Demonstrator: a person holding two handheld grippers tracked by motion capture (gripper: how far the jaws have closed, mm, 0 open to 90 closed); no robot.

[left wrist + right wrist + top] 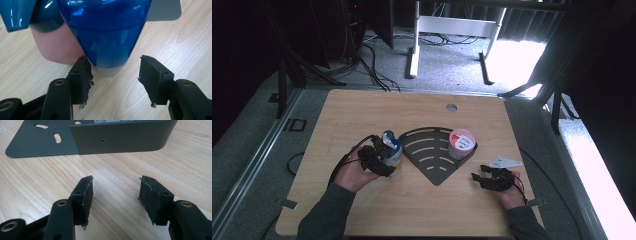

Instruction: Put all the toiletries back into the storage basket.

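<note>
A glossy blue container [391, 147] with a pale top stands on the wooden table, just left of a dark fan-shaped slotted tray [432, 170]. My left gripper [384, 164] is open right at its near side. In the left gripper view the blue container [105, 37] sits between and just beyond the fingertips of my left gripper [115, 59], close to the left pad and apart from the right one. A pink object [57, 47] stands behind it. My right gripper [478, 176] is open over bare wood with nothing between its jaws. In its own view the right gripper [116, 180] faces the tray's wall [120, 137].
A tub with a pink and white lid [461, 142] stands in the tray's right corner. A round cable hole [451, 107] lies near the table's far edge. Cables and stand legs cover the floor beyond the table.
</note>
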